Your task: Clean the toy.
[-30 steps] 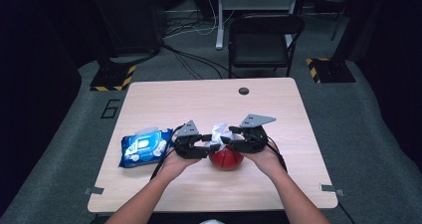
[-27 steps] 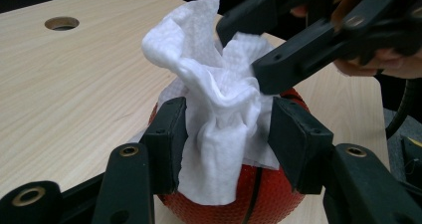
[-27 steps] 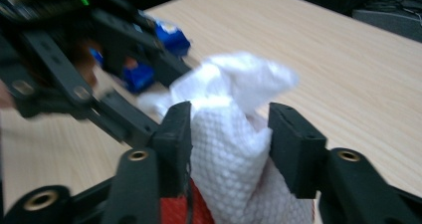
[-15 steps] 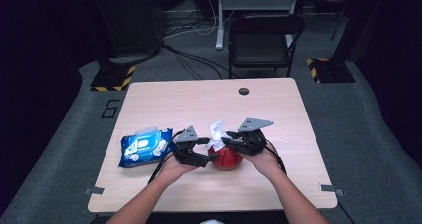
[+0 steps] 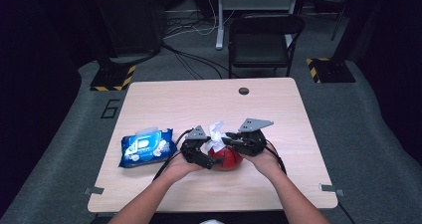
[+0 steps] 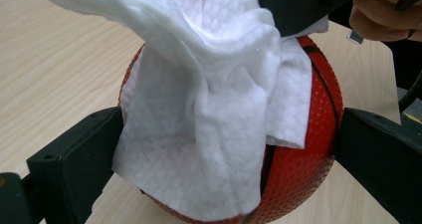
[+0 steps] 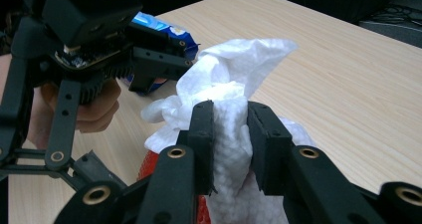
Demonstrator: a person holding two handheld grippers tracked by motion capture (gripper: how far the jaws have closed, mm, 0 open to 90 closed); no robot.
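Pinching one white wipe (image 7: pixel 229 134), the right tongs (image 7: pixel 230 149) drape it over one red ball (image 6: pixel 303 184) that the wide-spread left tongs (image 6: pixel 229 154), jaws just opening, straddle.

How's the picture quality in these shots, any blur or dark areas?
High view: table evenly lit, surrounding room dark. Left gripper view: wipe and ball sharp, slightly bright. Right gripper view: right gripper pinching the wipe in focus, far table edge soft.

We see a pale wooden counter (image 5: pixel 298 119); on it a red ball (image 5: pixel 226 158) near six o'clock, a blue wipes pack (image 5: pixel 145 147) at eight.
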